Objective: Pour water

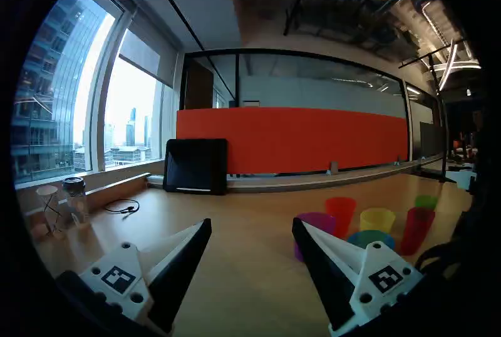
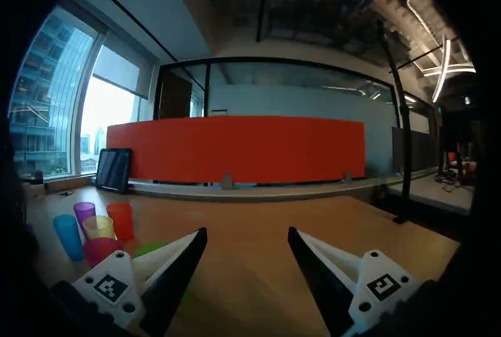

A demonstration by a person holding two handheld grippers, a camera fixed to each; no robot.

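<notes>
Several coloured plastic cups stand grouped on the wooden table. In the left gripper view they sit right of centre: purple cup (image 1: 315, 222), orange cup (image 1: 340, 212), yellow cup (image 1: 377, 219), red cup (image 1: 418, 229), green cup (image 1: 426, 202) and blue cup (image 1: 371, 238). My left gripper (image 1: 250, 232) is open with nothing between its fingers, the cups just beyond its right finger. In the right gripper view the cups lie at the lower left: blue cup (image 2: 68, 235), purple cup (image 2: 84, 213), yellow cup (image 2: 99, 227), orange cup (image 2: 121, 220). My right gripper (image 2: 247, 237) is open and holds nothing.
A black tablet (image 1: 195, 166) leans on the red divider (image 1: 294, 139) at the table's far edge. A clear jar (image 1: 75, 199) and a glass (image 1: 49, 207) stand by the window sill at left, with a black cable (image 1: 123, 207) nearby. Bare table (image 2: 263, 224) stretches ahead.
</notes>
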